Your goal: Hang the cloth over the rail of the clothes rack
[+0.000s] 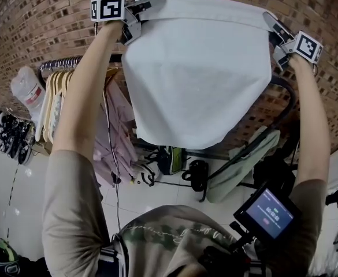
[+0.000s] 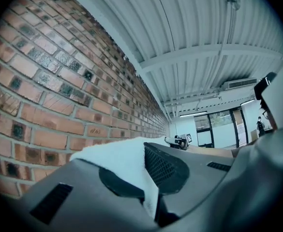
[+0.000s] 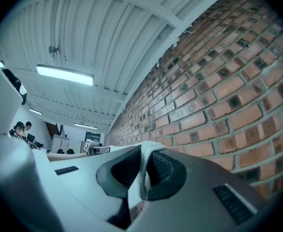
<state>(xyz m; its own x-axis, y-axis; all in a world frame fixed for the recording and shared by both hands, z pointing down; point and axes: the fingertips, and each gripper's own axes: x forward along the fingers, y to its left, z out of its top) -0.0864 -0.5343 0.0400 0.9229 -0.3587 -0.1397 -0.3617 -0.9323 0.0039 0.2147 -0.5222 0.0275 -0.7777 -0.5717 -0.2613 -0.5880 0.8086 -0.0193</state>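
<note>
two tools, both clamped: left tool (image 1: pixel 141 11) pinches one top corner of the white cloth (image 1: pixel 197 85) and right tool (image 1: pixel 274 32) pinches the other, each closed narrow on fabric with nothing else between the jaws. the cloth is held high and spread flat between my raised arms, in front of the brick wall (image 1: pixel 24 22), with its lower edge hanging free. it is not over the rail (image 1: pixel 62 64) yet, and i cannot tell how near it stands to the rail in depth. judged step: presenting the cloth to the rack, draping not begun. as i read it, the next move calls for passing the top edge over a bare stretch of rail, clear of the wooden hangers (image 1: pixel 56 94) and pink garments (image 1: pixel 114 134). both corners then need lowering evenly before release, since a lopsided drop would likely slide off. only the head view shows the rack and how the cloth hangs. the gripper views show wall and ceiling instead, but they show the grip itself, a fold of fabric squeezed between the pads. each also catches the opposite tool far along the top edge.
</note>
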